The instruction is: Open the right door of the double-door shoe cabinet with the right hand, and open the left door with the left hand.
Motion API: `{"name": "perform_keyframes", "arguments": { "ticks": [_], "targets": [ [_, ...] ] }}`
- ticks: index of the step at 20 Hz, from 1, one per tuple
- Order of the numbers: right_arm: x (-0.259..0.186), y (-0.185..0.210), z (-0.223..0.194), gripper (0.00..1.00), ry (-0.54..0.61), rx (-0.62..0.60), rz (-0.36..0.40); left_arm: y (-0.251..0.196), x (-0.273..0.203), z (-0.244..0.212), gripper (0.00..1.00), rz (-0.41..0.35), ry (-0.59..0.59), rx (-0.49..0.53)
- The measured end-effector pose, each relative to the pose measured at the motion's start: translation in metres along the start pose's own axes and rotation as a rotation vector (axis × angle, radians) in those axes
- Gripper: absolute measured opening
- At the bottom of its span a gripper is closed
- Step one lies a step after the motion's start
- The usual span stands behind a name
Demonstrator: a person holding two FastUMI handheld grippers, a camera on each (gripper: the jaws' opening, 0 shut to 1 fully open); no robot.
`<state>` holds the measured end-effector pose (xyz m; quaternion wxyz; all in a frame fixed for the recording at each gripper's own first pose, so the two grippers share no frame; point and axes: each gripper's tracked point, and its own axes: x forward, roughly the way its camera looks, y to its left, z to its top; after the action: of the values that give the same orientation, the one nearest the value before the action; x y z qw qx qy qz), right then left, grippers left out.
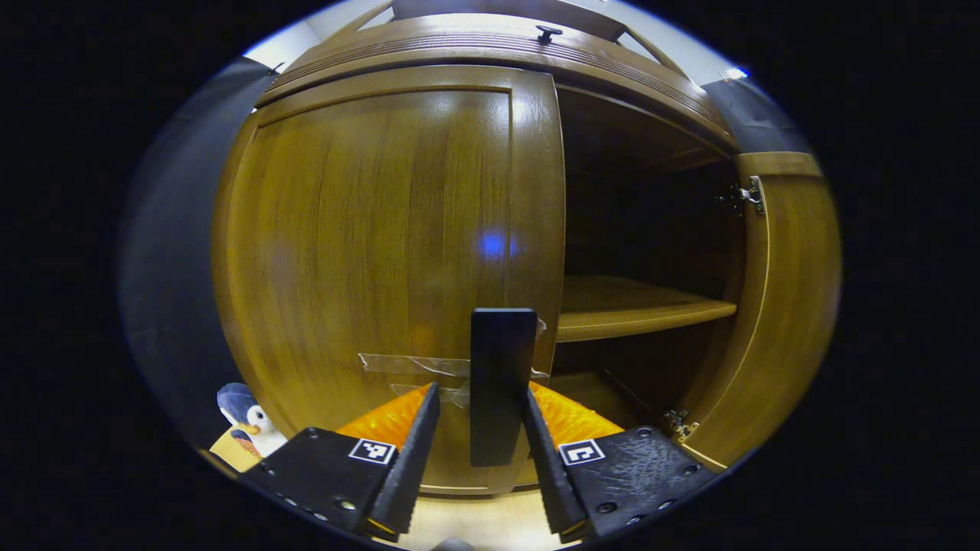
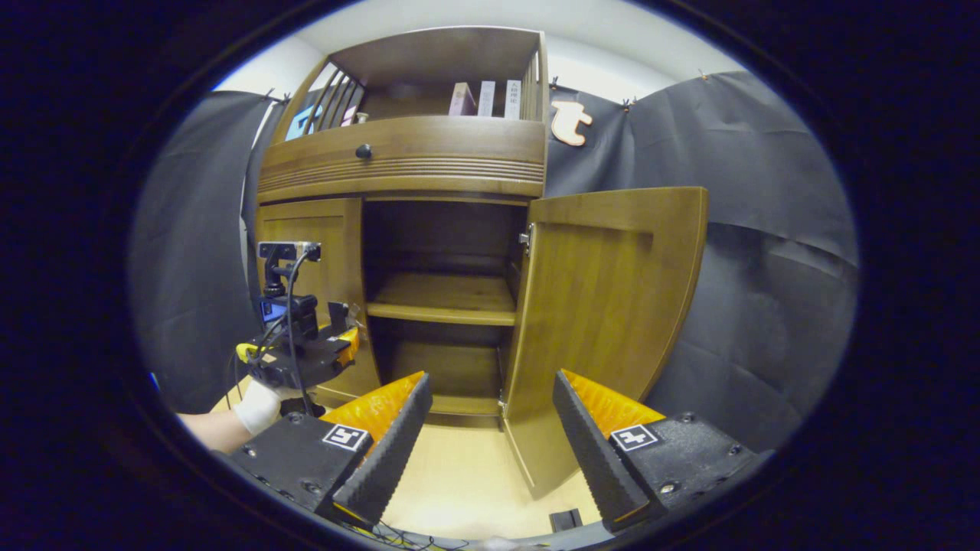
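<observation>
Left gripper (image 1: 475,417) set around the left door's handle (image 1: 501,383); right door (image 2: 605,321) swung open.

Nearest the camera in the left gripper view, the gripper's fingers are seen spread to either side of a dark upright bar handle, with gaps on both sides, so nothing is pinched. The handle is fixed at the right edge of the left door (image 1: 367,245), where strips of clear tape (image 1: 413,367) are stuck. That door is closed, glossy brown wood with a framed panel. In the right gripper view, the right gripper (image 2: 490,421) is held spread and empty, well back from the shoe cabinet (image 2: 406,164). The right door is seen standing wide open on its hinges, and a bare wooden shelf (image 2: 444,300) is exposed inside. A gloved hand (image 2: 256,405) is seen at the left.
</observation>
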<state>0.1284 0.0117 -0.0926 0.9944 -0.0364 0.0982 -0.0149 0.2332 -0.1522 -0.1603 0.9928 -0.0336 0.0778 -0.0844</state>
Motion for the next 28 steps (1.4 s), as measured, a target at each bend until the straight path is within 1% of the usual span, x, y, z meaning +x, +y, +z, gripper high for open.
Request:
{"name": "perform_keyframes", "arguments": {
  "ticks": [1, 3, 4, 5, 7, 8, 9, 10, 11, 14, 18, 25, 28],
  "targets": [
    [0.0, 0.0, -0.001, 1.0, 0.004, -0.002, 0.003, -0.004, -0.005, 0.002, 0.72, -0.015, -0.004, -0.005],
    [0.001, 0.001, -0.002, 1.0, 0.007, -0.002, 0.008, -0.009, 0.001, 0.003, 0.52, -0.009, -0.009, 0.008],
    [0.001, 0.001, -0.003, 1.0, 0.008, -0.001, 0.01, -0.008, -0.001, 0.001, 0.41, 0.001, -0.014, 0.03],
    [0.001, 0.001, -0.004, 1.0, 0.009, 0.001, 0.013, -0.007, 0.0, 0.0, 0.34, 0.004, -0.02, 0.048],
    [0.0, 0.002, -0.006, 1.0, 0.011, 0.004, 0.017, -0.007, 0.002, 0.001, 0.34, -0.008, -0.025, 0.06],
    [-0.002, 0.002, -0.007, 1.0, 0.013, 0.006, 0.018, -0.009, 0.002, 0.0, 0.42, -0.017, -0.018, 0.056],
    [-0.003, 0.002, -0.008, 1.0, 0.016, 0.008, 0.019, -0.01, 0.0, 0.001, 0.3, -0.024, -0.012, 0.051],
    [-0.004, 0.002, -0.01, 1.0, 0.019, 0.012, 0.022, -0.008, 0.001, -0.001, 0.3, -0.025, -0.006, 0.043],
    [-0.006, 0.002, -0.011, 1.0, 0.022, 0.014, 0.024, -0.007, -0.004, -0.001, 0.24, -0.029, -0.007, 0.039],
    [-0.009, 0.004, -0.015, 1.0, 0.03, 0.017, 0.031, -0.007, -0.009, 0.0, 0.25, -0.02, -0.005, 0.046],
    [-0.016, 0.004, -0.021, 1.0, 0.037, 0.023, 0.036, -0.004, -0.028, -0.004, 0.25, -0.018, -0.001, 0.045],
    [-0.025, 0.008, -0.031, 1.0, 0.055, 0.023, 0.06, 0.005, -0.072, -0.009, 0.24, -0.004, -0.001, 0.045],
    [-0.026, 0.014, -0.034, 1.0, 0.061, 0.024, 0.081, 0.011, -0.089, -0.011, 0.24, 0.004, 0.003, 0.042]
  ]
}}
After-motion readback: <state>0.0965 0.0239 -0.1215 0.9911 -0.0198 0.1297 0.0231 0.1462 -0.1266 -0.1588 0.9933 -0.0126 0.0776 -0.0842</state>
